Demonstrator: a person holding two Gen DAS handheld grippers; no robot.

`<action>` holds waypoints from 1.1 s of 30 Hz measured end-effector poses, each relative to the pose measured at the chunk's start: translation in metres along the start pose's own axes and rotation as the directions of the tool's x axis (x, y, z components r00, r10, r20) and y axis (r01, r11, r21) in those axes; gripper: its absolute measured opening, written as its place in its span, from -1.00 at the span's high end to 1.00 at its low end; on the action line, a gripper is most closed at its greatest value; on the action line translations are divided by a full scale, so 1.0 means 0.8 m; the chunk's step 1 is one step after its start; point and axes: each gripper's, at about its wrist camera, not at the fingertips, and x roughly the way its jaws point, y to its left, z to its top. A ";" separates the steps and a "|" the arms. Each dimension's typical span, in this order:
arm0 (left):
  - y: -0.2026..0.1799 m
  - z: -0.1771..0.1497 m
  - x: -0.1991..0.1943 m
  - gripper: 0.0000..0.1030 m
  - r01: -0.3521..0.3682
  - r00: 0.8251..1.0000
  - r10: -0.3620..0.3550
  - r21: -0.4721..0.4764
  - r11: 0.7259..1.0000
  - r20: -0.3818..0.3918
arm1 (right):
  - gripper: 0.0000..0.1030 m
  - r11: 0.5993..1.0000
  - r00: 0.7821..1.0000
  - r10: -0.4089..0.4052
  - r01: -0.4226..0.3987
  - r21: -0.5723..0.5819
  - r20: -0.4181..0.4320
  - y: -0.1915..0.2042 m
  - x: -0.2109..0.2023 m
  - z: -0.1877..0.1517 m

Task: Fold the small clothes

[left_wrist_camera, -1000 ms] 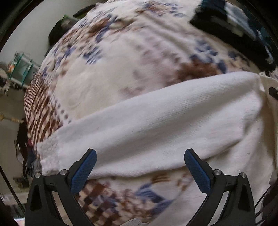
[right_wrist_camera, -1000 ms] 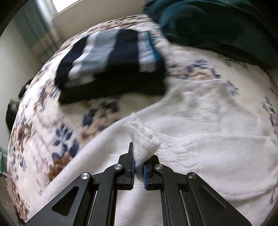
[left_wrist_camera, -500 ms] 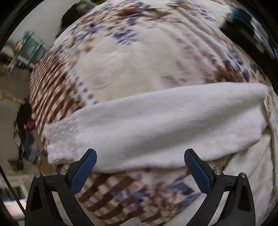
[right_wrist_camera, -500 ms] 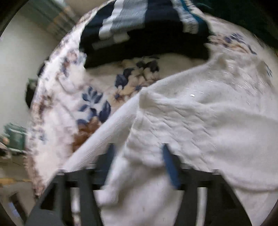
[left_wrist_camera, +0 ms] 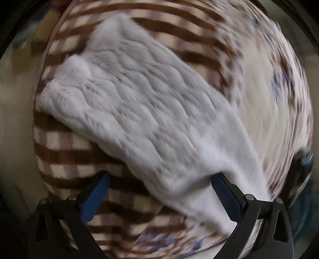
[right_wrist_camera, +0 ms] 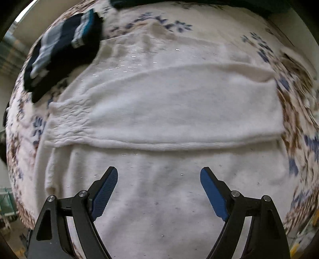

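A white knit sweater [right_wrist_camera: 169, 123] lies flat on a patterned blanket [right_wrist_camera: 295, 111]. One sleeve [right_wrist_camera: 159, 111] is folded across its body, cuff at the left. My right gripper [right_wrist_camera: 159, 185] is open and empty just above the sweater's lower body. In the blurred left wrist view the other sleeve [left_wrist_camera: 143, 111] stretches away over the brown checked part of the blanket [left_wrist_camera: 65, 151], its cuff at the far upper left. My left gripper [left_wrist_camera: 159, 193] is open, with the sleeve lying between its blue pads; the right pad [left_wrist_camera: 225, 195] touches the cloth.
A folded dark navy and grey striped garment [right_wrist_camera: 61, 47] lies on the blanket at the upper left of the right wrist view. Dark teal fabric [right_wrist_camera: 199, 3] lies at the far edge. The blanket's edge drops off at the left [right_wrist_camera: 12, 159].
My right gripper has let go of the sleeve cuff, opened and drawn back; the sleeve now lies folded across the body. My left gripper has swung down close over the other sleeve.
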 end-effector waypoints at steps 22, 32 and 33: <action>-0.168 -0.032 -0.111 0.80 -0.201 0.877 -0.069 0.492 0.847 0.476 | -0.68 0.947 0.957 -0.284 0.290 -0.139 0.059 0.036 -0.015 0.010; -0.372 -0.279 -0.125 0.82 -0.153 0.890 -0.353 0.917 0.370 0.290 | -0.87 0.962 0.962 -0.271 0.272 -0.033 0.045 -0.038 -0.029 0.028; -0.386 -0.314 -0.126 0.82 -0.135 0.892 -0.374 0.939 0.315 0.253 | -0.87 0.965 0.964 -0.261 0.262 -0.020 0.044 -0.048 -0.031 0.034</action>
